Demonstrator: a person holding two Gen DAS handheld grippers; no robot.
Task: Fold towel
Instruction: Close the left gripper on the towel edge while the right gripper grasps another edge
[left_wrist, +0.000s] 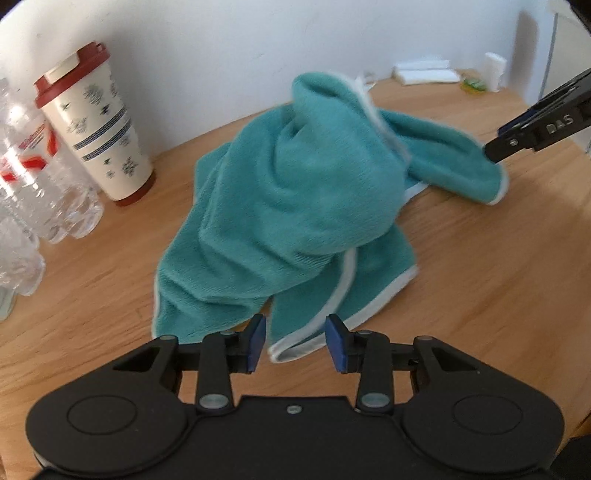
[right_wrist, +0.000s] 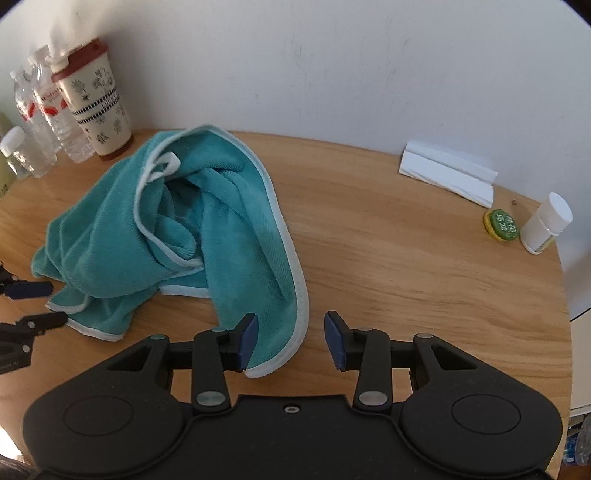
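One round wooden table (right_wrist: 406, 258) carries everything, its far edge close to a plain white wall. Taking the teal towel (right_wrist: 229, 221) as the landmark: it lies in a loose, rumpled heap on the table, bunched and doubled over itself, its pale piped hem wandering in loops, a small hanging loop near its far side. It is not folded flat as it lies.

Judging by the plush pile and deep soft creases, the towel is light, limp and far from slippery; it would sag from any pinch and drag on the wood. The hemmed corners look the best places to take hold, being firmer than the pile.

Beyond the towel on its far left stands a patterned tumbler (left_wrist: 99, 122) with a red lid, clear water bottles (left_wrist: 40, 177) beside that. Well to the towel's right lie folded white paper (right_wrist: 448, 173), a white pill bottle (right_wrist: 546, 223) and a small green tin (right_wrist: 500, 225).

At the towel's near left corner the left hand-held gripper (left_wrist: 295, 341) has its blue pads apart, the hemmed corner lying between them, not clamped. At the towel's near right end the right hand-held gripper (right_wrist: 290, 339) also stands apart, a hemmed fold lying just inside the left pad.
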